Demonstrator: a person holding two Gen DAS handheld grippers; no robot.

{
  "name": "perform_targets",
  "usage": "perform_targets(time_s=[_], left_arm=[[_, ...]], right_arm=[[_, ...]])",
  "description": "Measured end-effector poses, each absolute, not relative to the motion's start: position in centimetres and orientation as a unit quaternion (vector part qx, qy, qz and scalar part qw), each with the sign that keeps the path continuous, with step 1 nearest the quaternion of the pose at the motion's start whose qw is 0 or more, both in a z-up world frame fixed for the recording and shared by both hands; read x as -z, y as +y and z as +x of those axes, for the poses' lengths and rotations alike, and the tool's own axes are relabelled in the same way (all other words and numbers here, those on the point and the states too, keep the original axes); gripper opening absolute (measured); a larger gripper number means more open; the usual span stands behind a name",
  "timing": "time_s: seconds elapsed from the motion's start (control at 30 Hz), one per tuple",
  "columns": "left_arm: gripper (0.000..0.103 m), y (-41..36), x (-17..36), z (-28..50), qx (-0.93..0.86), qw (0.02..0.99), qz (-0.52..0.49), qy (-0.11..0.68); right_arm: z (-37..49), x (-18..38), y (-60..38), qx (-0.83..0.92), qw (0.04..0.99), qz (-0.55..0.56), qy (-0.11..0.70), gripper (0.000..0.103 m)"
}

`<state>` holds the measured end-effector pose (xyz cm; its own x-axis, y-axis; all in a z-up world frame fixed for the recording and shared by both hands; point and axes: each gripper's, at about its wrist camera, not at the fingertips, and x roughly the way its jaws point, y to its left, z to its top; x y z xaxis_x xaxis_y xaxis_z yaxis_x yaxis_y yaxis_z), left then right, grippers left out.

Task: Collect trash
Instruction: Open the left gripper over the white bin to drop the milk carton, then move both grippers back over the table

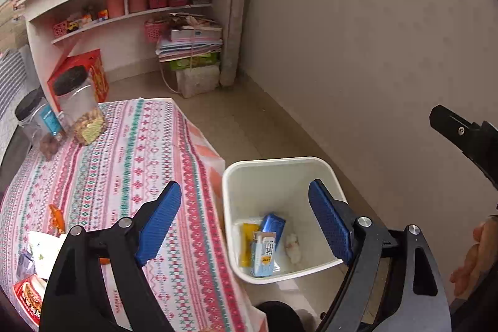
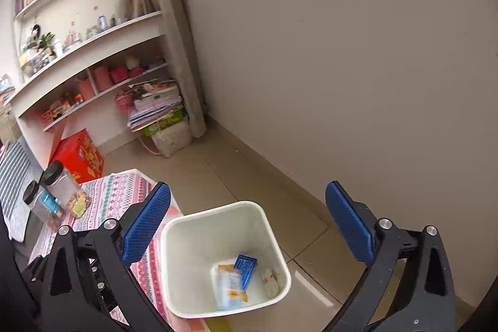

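Observation:
A white trash bin stands on the floor beside the table; it also shows in the right wrist view. Inside lie a blue box, a light-blue carton, a yellow wrapper and a crumpled tissue. My left gripper is open and empty above the bin's near-left edge. My right gripper is open and empty above the bin. On the table's near left lie an orange scrap, white paper trash and a red wrapper.
The table has a patterned pink cloth. Two black-lidded jars stand at its far left. A wall runs on the right. Shelves, a red box and a stack of books stand beyond on the tiled floor.

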<state>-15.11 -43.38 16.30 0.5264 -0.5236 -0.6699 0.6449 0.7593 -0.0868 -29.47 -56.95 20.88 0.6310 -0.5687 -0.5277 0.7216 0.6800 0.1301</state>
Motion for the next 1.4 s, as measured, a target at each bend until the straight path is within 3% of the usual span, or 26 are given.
perform_targets(time_s=[0.33,0.53,0.97,1.4], left_arm=[[0.096,-33.6,-18.4,-14.9,0.245,0.915,0.095,0.305],[0.096,-27.5,-18.2,-14.0,0.184,0.927,0.122,0.303],[0.096,-14.7,-13.2,-9.9,0.136,0.864,0.146,0.462],[0.096,-10.5,-10.1,-8.6,0.124,0.838,0.111,0.519]], right_arm=[[-23.9,-20.4,-48.5,0.280,0.920,0.088,0.261,0.096],[-20.3,-20.0,-43.4,0.216,0.932,0.066,0.284,0.096],[-14.9,-17.9,-35.3,0.122,0.932,0.023,0.339,0.096],[-11.5,-15.6,-30.9,0.086,0.921,-0.026,0.380,0.096]])
